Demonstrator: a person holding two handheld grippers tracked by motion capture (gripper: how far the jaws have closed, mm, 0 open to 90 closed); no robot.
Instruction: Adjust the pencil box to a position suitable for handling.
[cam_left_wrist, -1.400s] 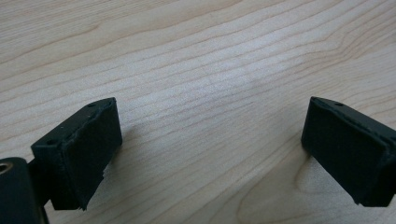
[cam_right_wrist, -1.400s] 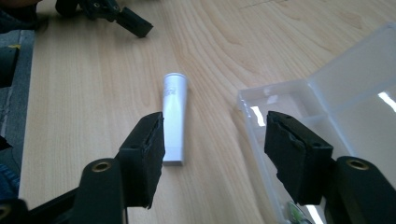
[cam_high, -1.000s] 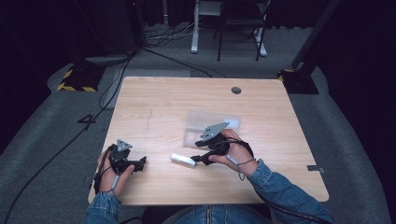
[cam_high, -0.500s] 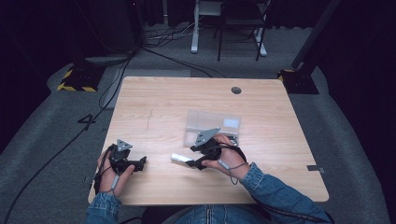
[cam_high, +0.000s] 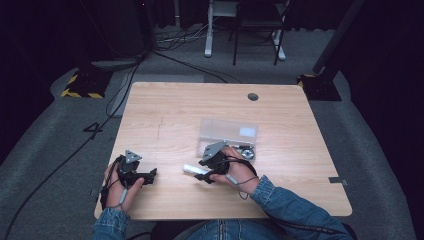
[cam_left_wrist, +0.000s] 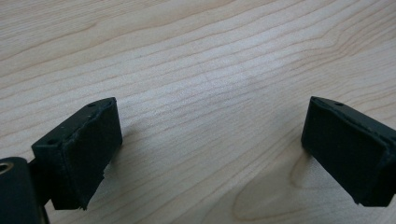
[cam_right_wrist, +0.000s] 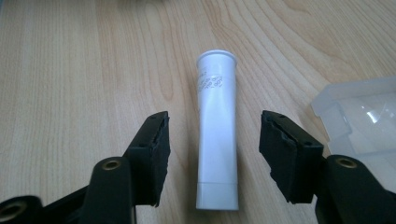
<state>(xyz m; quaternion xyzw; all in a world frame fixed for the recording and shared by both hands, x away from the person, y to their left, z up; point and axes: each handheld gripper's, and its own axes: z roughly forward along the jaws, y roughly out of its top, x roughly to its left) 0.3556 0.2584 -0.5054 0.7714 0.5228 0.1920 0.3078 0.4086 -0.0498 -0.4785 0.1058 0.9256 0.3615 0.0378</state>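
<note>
A white plastic tube (cam_high: 190, 169) (cam_right_wrist: 215, 135) lies flat on the wooden table (cam_high: 165, 115), near the front edge at the middle. My right gripper (cam_high: 201, 174) (cam_right_wrist: 215, 122) is lowered over it, one jaw on each side of the tube. Its jaws have just been closing, and a gap still shows between each pad and the tube. My left gripper (cam_high: 149, 175) (cam_left_wrist: 210, 126) rests low at the table's front left, jaws wide open over bare wood.
A clear plastic box (cam_high: 227, 132) (cam_right_wrist: 364, 112) sits just behind and right of the right hand, with a small dark item (cam_high: 245, 150) at its near edge. A round cable hole (cam_high: 253, 96) marks the table's far side.
The right gripper has moved down and to the left onto the tube, and its jaws stand narrower than before. The left gripper has kept still.
</note>
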